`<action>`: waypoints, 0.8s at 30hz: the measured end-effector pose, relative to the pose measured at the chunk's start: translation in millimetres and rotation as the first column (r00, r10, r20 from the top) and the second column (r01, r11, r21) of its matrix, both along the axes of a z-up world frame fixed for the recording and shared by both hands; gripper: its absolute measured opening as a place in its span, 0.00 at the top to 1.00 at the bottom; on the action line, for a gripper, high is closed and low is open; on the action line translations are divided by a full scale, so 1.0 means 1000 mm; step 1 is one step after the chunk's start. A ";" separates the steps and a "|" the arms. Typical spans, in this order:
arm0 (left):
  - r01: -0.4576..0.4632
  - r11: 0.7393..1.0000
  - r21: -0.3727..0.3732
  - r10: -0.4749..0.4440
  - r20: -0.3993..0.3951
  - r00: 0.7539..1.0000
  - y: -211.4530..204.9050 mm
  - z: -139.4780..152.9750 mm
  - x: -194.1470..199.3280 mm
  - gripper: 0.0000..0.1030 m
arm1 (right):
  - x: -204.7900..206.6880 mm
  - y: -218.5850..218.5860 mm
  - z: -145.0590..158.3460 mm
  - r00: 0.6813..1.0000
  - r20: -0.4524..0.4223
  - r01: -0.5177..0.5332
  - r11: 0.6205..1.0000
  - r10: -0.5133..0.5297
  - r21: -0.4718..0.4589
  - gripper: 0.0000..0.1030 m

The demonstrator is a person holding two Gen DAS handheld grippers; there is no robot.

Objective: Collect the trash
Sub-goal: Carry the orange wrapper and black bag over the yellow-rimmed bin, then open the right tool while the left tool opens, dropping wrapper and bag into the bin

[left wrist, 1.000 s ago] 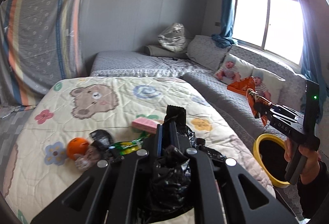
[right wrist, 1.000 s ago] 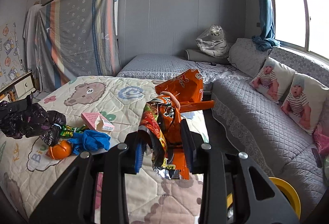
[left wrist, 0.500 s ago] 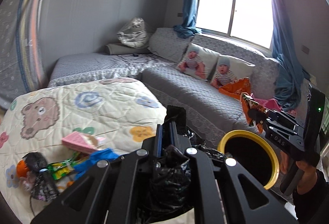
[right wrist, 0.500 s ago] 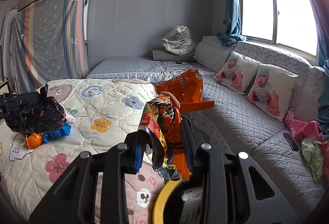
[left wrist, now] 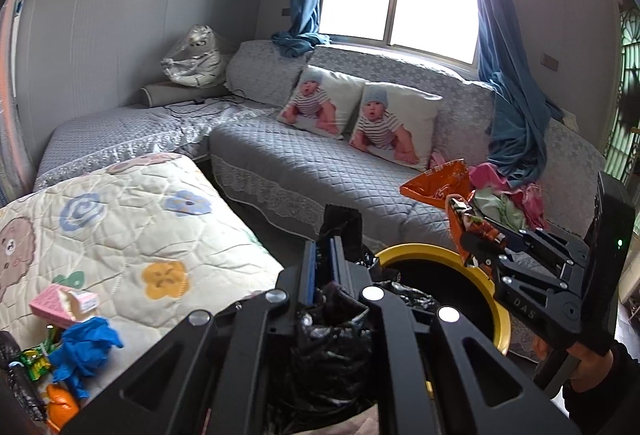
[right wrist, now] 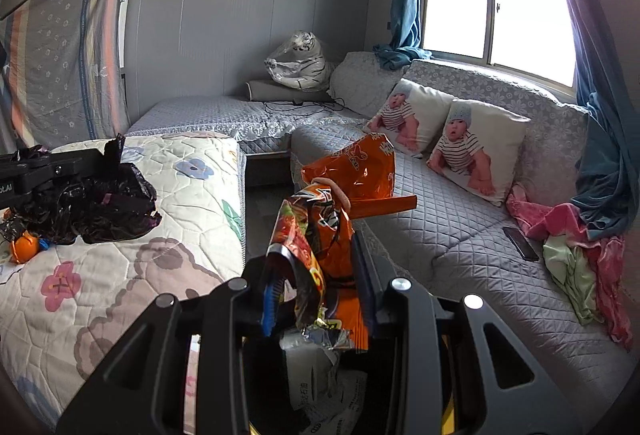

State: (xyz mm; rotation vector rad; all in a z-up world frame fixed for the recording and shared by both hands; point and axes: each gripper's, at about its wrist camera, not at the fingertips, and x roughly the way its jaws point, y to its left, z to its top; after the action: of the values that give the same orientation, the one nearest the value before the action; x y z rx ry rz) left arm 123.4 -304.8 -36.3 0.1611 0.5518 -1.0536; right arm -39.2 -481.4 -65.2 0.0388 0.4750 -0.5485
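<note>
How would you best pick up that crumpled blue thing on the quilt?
Pinch the blue wad across its raised bunched top, coming from above. It lies loose on the quilt, soft and crumpled, with a pink box and a green wrapper close beside it, so a sideways approach would probably nudge them.

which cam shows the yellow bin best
The left wrist view: the yellow-rimmed bin shows most of its rim and dark opening. The right wrist view shows only a yellow sliver behind that gripper's body, with paper inside.
</note>
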 end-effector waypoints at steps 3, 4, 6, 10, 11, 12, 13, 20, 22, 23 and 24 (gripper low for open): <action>0.023 1.000 0.006 -0.023 -0.015 1.000 -0.016 -0.004 -0.005 0.93 | -0.007 -0.005 -0.006 1.000 -0.007 0.022 1.000 -0.022 0.010 0.70; 0.032 0.999 0.006 -0.031 -0.016 0.999 -0.021 -0.005 -0.007 0.93 | -0.009 -0.006 -0.008 1.000 -0.009 0.030 1.000 -0.030 0.010 0.70; 0.047 0.999 0.009 -0.047 -0.011 0.999 -0.029 -0.006 -0.011 0.93 | -0.012 -0.010 -0.011 0.999 -0.013 0.041 0.999 -0.040 0.014 0.70; 0.075 0.997 0.016 -0.075 -0.010 0.997 -0.045 -0.009 -0.020 0.93 | -0.020 -0.017 -0.019 0.998 -0.024 0.059 0.998 -0.058 0.028 0.70; 0.084 0.996 0.018 -0.084 -0.010 0.996 -0.049 -0.010 -0.022 0.93 | -0.022 -0.019 -0.020 0.998 -0.027 0.062 0.998 -0.061 0.033 0.70; 0.089 0.996 0.021 -0.089 -0.008 0.996 -0.053 -0.010 -0.024 0.93 | -0.023 -0.020 -0.021 0.997 -0.030 0.066 0.997 -0.065 0.037 0.70; 0.094 0.995 0.023 -0.094 -0.006 0.996 -0.056 -0.011 -0.026 0.93 | -0.025 -0.022 -0.023 0.997 -0.034 0.070 0.997 -0.069 0.040 0.70; 0.126 0.991 0.047 -0.125 -0.026 0.992 -0.081 -0.023 -0.035 0.93 | -0.033 -0.027 -0.033 0.995 -0.049 0.092 0.994 -0.089 0.063 0.70; 0.133 0.990 0.053 -0.131 -0.037 0.991 -0.088 -0.026 -0.036 0.93 | -0.033 -0.026 -0.035 0.994 -0.057 0.093 0.993 -0.090 0.069 0.70; 0.134 0.989 0.056 -0.132 -0.042 0.990 -0.091 -0.028 -0.036 0.93 | -0.034 -0.026 -0.036 0.994 -0.059 0.094 0.993 -0.090 0.071 0.70; 0.134 0.989 0.059 -0.131 -0.050 0.990 -0.095 -0.030 -0.036 0.93 | -0.034 -0.026 -0.038 0.994 -0.063 0.093 0.993 -0.089 0.073 0.70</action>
State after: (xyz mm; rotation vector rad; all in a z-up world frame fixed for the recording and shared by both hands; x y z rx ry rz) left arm 87.7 -399.5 -66.4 0.2315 0.6228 -1.1723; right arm -73.5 -507.2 -103.2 0.1179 0.5542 -0.6223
